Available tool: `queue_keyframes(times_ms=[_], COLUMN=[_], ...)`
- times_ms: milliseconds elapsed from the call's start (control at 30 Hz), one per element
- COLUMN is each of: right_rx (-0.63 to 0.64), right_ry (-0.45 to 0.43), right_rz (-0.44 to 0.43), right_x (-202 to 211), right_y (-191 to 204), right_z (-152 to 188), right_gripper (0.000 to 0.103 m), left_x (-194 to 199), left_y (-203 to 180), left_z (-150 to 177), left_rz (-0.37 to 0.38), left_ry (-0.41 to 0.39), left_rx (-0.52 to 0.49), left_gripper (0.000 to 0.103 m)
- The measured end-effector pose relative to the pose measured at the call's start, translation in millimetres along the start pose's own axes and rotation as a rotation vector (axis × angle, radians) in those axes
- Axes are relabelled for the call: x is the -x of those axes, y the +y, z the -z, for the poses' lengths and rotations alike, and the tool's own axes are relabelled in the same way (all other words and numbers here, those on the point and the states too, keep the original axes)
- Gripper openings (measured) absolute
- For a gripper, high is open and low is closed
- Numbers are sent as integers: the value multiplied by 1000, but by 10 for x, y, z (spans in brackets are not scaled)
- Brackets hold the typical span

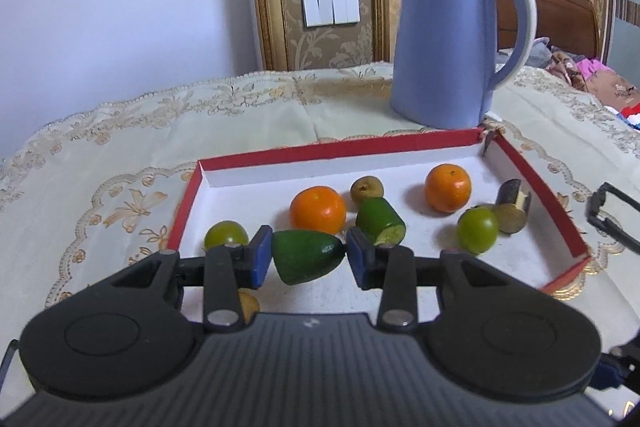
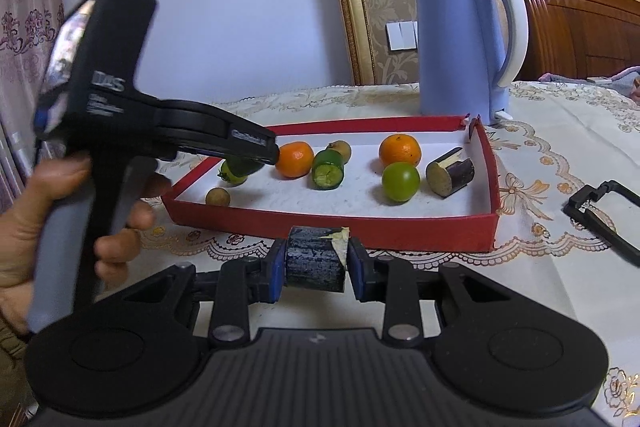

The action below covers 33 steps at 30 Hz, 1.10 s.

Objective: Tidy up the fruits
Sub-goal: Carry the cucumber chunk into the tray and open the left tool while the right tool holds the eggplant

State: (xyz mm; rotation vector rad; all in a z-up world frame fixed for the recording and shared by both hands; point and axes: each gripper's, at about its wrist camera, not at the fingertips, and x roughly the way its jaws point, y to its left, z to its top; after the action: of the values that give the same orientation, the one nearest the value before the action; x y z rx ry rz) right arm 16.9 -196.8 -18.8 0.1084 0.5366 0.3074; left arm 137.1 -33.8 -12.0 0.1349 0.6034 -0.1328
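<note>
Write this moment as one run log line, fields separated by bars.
left gripper: shut on green tapered cucumber end piece, over red-walled white tray | right gripper: shut on dark purple eggplant chunk, before tray

Glossy plastic kettle (image 1: 444,43), embroidered cloth tablecloth (image 1: 120,147) (matt), paper-lined red cardboard tray (image 1: 304,149)

Tray (image 2: 332,227) on tablecloth (image 1: 120,131); kettle (image 1: 444,43) behind tray's far right corner. In tray: two oranges (image 1: 318,209) toward back, cut cucumber piece (image 1: 380,221) between them, eggplant piece (image 2: 450,171) at right wall. Left gripper (image 1: 306,257) over tray's near-left part, cucumber tip (image 1: 306,255) between its pads. Right gripper (image 2: 316,265) before tray's front wall, eggplant chunk (image 2: 314,259) between its pads.
</note>
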Motion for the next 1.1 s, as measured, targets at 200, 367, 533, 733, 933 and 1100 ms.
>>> queue_keyframes(times_ms=[200, 367, 533, 733, 933, 1100], right_rx=[-4, -8, -9, -9, -14, -9], right_ry=[-2, -2, -1, -4, -4, -10], right_rz=[3, 3, 4, -3, 0, 3], right_x=[23, 29, 32, 47, 35, 49], right_y=[-14, -14, -22, -26, -27, -13], right_z=[-5, -5, -4, -5, -17, -30], right_gripper=[31, 31, 31, 31, 31, 31], left_x=[-200, -335, -423, -500, -458, -382], left_y=[-29, -65, -39, 51, -16, -63], left_z=[-18, -5, -52, -135, -36, -23], left_rz=[-9, -23, -44, -68, -54, -54], left_ry=[37, 64, 67, 74, 79, 55], left_rx=[5, -8, 5, 27, 8, -10], left_gripper=[36, 36, 36, 37, 37, 40])
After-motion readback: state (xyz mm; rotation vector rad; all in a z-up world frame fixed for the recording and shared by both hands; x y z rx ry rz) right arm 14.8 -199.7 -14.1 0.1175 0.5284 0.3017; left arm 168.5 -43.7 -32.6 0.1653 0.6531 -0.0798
